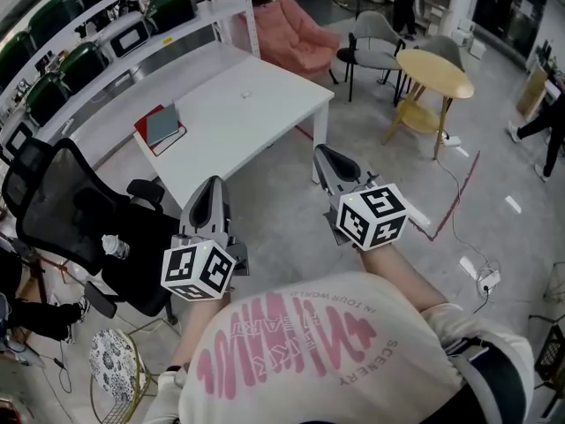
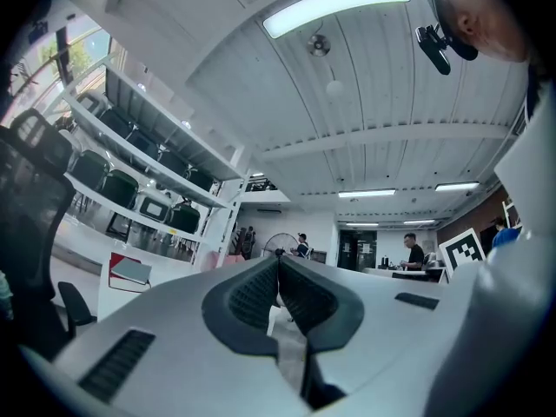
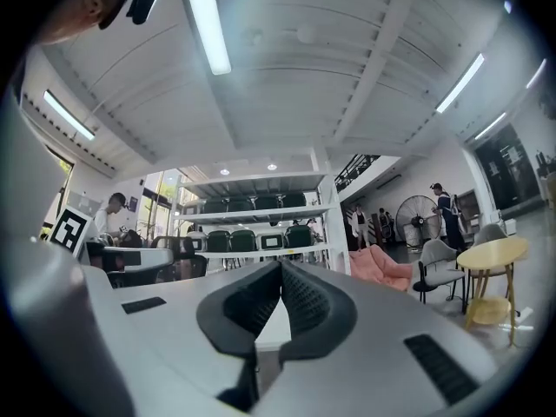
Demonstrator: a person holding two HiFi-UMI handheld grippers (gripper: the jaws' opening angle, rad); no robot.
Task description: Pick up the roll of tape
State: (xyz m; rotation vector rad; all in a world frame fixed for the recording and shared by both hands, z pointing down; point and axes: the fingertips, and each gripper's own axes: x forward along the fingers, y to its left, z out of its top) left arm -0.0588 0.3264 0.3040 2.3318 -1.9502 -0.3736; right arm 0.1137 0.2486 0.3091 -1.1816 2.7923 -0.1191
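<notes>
The left gripper (image 1: 213,184) and right gripper (image 1: 323,152) stood, in the head view, well apart from the white table (image 1: 274,126), where a small pale speck may have been the roll of tape (image 1: 246,94). The left gripper view showed jaws pressed together, empty. The right gripper view showed the same. Arriving still closed, they would likely knock the roll away instead of straddling it.

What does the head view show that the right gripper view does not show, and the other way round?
Only the head view shows the red and grey books lying on the white table, and the pink print on the person's shirt. Only the right gripper view shows the ceiling with its long light strip, and the right gripper from close by, jaws together with nothing between them. Both show the shelves of dark cases, the pink armchair and the round yellow table.
</notes>
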